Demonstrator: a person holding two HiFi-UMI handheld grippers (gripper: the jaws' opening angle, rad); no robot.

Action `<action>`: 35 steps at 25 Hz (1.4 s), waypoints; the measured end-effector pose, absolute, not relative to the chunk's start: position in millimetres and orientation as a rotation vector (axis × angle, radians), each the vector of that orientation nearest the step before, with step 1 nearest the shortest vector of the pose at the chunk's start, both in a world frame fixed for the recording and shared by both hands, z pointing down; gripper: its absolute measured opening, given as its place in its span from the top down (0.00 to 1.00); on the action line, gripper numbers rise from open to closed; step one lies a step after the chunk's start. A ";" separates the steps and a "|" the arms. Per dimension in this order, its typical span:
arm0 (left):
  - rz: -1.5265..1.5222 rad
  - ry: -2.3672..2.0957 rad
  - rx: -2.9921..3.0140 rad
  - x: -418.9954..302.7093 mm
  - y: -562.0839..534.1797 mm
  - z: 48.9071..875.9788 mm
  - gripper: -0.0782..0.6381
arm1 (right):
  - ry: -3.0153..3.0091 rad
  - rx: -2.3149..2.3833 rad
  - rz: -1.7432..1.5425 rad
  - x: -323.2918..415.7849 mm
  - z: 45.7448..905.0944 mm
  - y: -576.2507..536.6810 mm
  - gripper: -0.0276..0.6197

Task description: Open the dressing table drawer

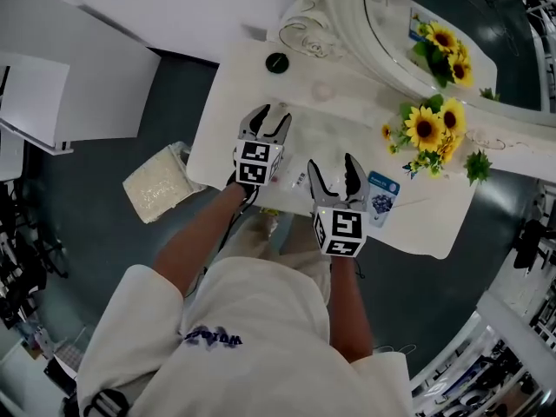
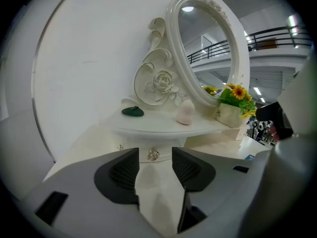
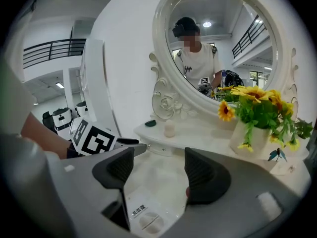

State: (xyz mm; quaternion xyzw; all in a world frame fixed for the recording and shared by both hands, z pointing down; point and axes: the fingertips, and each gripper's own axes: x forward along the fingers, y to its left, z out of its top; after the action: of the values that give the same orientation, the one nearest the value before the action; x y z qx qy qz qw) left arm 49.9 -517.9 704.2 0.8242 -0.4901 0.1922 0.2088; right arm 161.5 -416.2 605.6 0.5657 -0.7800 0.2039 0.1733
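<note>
Left gripper (image 2: 154, 168) gapes before the drawer knob (image 2: 153, 154), its jaws hiding most of the drawer (image 2: 164, 155). Right gripper (image 3: 159, 168), right of the knob, gapes empty.

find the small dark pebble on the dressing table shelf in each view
Head view: dark pebble top centre, left of the oval mirror.
Left gripper view: dark pebble left of centre, below the mirror's carved scroll.
Right gripper view: dark pebble centre left, below the mirror's frame.
Shared landmark: the oval mirror.
</note>
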 end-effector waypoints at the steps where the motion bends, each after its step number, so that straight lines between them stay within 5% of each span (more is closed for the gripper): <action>1: 0.539 -1.370 2.282 51.5 -521.4 708.0 0.60 | -2.211 1.602 0.583 162.8 607.6 -417.9 0.44; 15: 0.573 -1.422 2.137 64.0 -545.7 737.4 0.75 | -2.217 1.569 0.637 168.5 621.7 -426.0 0.52; 26: 0.555 -1.404 2.122 59.5 -542.6 740.7 0.75 | -2.195 1.595 0.661 164.2 625.1 -418.8 0.67; 35: 0.580 -1.391 2.101 60.2 -541.1 741.7 0.75 | -2.178 1.626 0.665 167.4 623.2 -412.9 0.67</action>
State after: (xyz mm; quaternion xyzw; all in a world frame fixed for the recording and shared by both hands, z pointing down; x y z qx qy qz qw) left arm 60.2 -541.1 741.7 0.7814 -0.5173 0.2159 0.2745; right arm 167.4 -412.9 623.2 0.5725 -0.7669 0.2342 0.1710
